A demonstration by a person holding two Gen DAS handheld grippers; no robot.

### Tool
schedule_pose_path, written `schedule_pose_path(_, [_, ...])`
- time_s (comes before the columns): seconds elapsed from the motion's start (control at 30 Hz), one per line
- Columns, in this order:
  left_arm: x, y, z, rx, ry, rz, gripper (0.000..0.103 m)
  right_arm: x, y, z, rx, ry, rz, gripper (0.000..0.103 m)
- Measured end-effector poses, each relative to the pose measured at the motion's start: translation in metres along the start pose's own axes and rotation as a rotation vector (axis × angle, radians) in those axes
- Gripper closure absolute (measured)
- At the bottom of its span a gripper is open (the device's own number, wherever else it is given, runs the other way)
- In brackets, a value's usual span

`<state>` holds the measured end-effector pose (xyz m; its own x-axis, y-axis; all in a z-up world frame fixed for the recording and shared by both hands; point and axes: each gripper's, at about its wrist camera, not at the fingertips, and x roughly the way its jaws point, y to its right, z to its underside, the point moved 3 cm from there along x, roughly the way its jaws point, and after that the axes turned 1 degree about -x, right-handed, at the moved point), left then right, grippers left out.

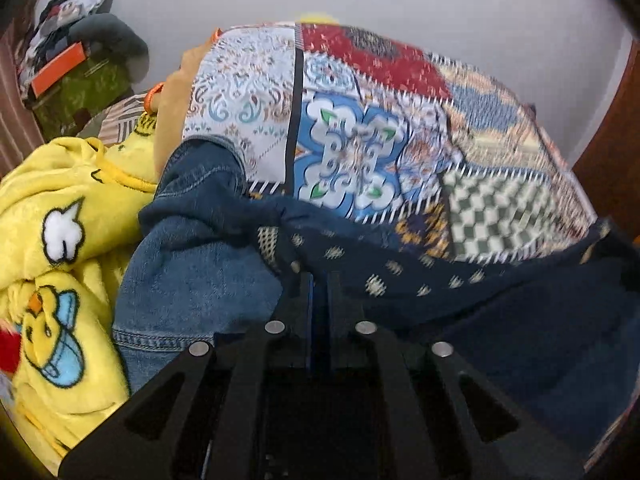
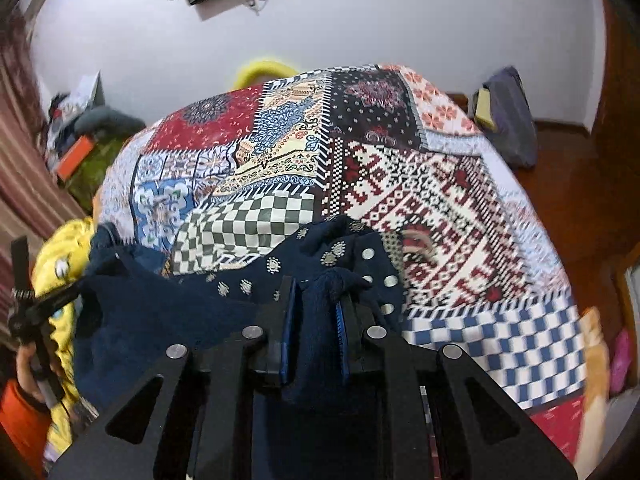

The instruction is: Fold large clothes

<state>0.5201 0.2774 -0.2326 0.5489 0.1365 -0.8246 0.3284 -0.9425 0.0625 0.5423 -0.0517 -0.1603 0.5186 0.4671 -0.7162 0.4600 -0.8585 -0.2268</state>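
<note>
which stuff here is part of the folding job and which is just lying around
In the job:
navy patterned garment
right gripper, shut on it
left gripper, shut on it
patchwork bedspread under it

Lying about:
yellow duck fleece
blue jeans
clutter pile

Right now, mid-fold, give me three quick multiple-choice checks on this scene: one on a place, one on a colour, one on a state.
1. Where does the yellow fleece garment lie in the left wrist view?
A. Left of the denim jeans
B. On the checkered patch
C. Against the far wall

2. What colour is the cloth in the right tool?
A. Red
B. Navy with small pale motifs
C. Green

3. What state is the right tool in?
A. Wide open, empty
B. Shut on the navy garment
C. Out of view

Answers: 1 A, the fleece fills the left edge beside the jeans. 2 B, dark blue fabric bunches between the blue pads. 3 B, the pads pinch a fold of it.
</note>
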Motion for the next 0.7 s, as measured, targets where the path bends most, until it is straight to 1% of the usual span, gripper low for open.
schedule_pose_path(0.07, [-0.006,0.003,0.003,0.04,-0.013,0.018,0.094,-0.014,0.001,-0.004,-0.008,0.022,0.019,0.088])
schedule_pose_path(0.13, [-0.02,0.005,0.003,0.063,-0.012,0.028,0.093,-0.026,0.002,-0.009,-0.016,0.052,0.034,0.088])
schedule_pose_path(0.17, [-0.031,0.005,0.002,0.067,-0.004,0.032,0.09,-0.035,0.003,-0.012,-0.013,0.074,0.053,0.088])
schedule_pose_path(0.2, [-0.039,0.005,0.0,0.066,0.006,0.037,0.083,-0.041,0.003,-0.014,-0.011,0.094,0.072,0.083])
schedule_pose_path(0.23, [-0.052,0.005,-0.003,0.062,0.027,0.047,0.079,-0.05,0.004,-0.018,-0.015,0.131,0.121,0.083])
schedule_pose_path(0.27, [-0.063,0.004,-0.005,0.058,0.05,0.054,0.068,-0.058,0.004,-0.021,-0.02,0.159,0.149,0.083])
schedule_pose_path(0.3, [-0.077,0.004,-0.007,0.055,0.081,0.06,0.061,-0.068,0.004,-0.024,-0.02,0.183,0.158,0.083])
schedule_pose_path(0.37, [-0.098,0.005,-0.009,0.063,0.123,0.078,0.056,-0.081,0.002,-0.025,-0.004,0.195,0.12,0.083])
schedule_pose_path(0.43, [-0.114,0.009,-0.009,0.076,0.137,0.095,0.055,-0.088,-0.008,-0.02,-0.007,0.169,0.041,0.082])
schedule_pose_path(0.47, [-0.119,0.013,-0.006,0.08,0.137,0.113,0.054,-0.088,-0.012,-0.017,-0.019,0.157,0.023,0.082])
schedule_pose_path(0.57, [-0.124,0.03,0.006,0.108,0.111,0.171,0.052,-0.086,-0.037,0.002,-0.089,0.118,-0.026,0.082])
schedule_pose_path(0.7, [-0.11,0.061,0.036,0.17,0.038,0.234,0.052,-0.065,-0.069,0.034,-0.162,0.046,-0.092,0.081])
